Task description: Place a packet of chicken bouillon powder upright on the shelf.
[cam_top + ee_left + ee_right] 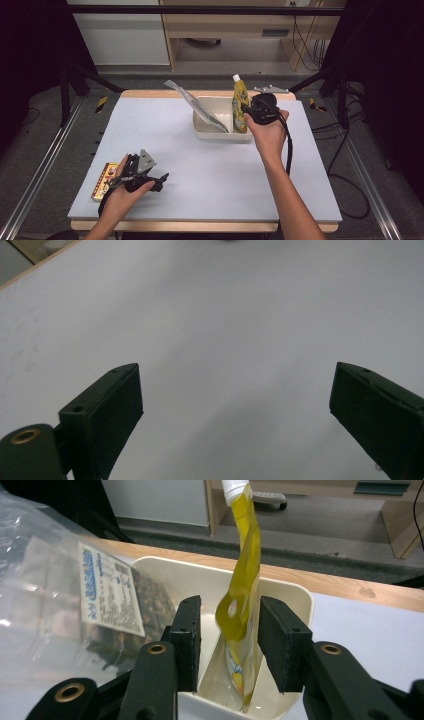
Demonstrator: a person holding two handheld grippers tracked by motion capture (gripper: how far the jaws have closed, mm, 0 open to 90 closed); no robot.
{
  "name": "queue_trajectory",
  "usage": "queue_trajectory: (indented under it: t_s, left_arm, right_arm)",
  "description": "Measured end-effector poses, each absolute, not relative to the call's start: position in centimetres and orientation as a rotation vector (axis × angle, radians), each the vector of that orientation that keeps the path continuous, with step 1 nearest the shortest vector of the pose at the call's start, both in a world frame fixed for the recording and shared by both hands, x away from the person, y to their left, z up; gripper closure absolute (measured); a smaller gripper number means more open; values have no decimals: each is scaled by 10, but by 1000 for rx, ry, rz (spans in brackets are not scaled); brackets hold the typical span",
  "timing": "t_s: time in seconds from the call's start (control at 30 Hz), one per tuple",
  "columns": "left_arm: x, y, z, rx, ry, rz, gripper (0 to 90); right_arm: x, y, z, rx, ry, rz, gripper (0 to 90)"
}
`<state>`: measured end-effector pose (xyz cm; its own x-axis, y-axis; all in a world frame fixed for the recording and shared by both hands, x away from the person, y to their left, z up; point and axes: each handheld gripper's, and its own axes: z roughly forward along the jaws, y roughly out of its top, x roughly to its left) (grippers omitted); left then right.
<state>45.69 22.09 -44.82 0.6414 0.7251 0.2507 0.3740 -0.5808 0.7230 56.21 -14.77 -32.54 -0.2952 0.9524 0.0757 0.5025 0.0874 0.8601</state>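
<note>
Standing in the tub (300, 600), pouch (242, 605) between the 2 pads (272, 635) of the right gripper (227, 640), base hidden behind the tub wall; jaws parted, not pressing it. Leaning beside it, clear bag (60, 595) cut off at the edge. Resting near the table's (210, 165) front, left gripper (235, 405) wide open, holding nothing.

Table (210, 190): wood-edged top w/ pale grey-blue mat over nearly all of it. Directly on mat: cream bin (216, 133), far centre-right, near back edge; small flat box (105, 181), yellow/red print, front-left corner by mat's edge. Items well apart.
</note>
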Motion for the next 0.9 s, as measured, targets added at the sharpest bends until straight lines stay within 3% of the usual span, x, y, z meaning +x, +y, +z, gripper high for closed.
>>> queue_trajectory:
  t_s: [0.7,0.9]
  left_arm:
    - [457,223,-447,2220,870,696,61]
    - [457,226,-445,2219,890,695,61]
  right_arm:
    - [515,-154,-360,1355,1852,1181,584]
    - [504,-160,-380,1354,1870,1178,518]
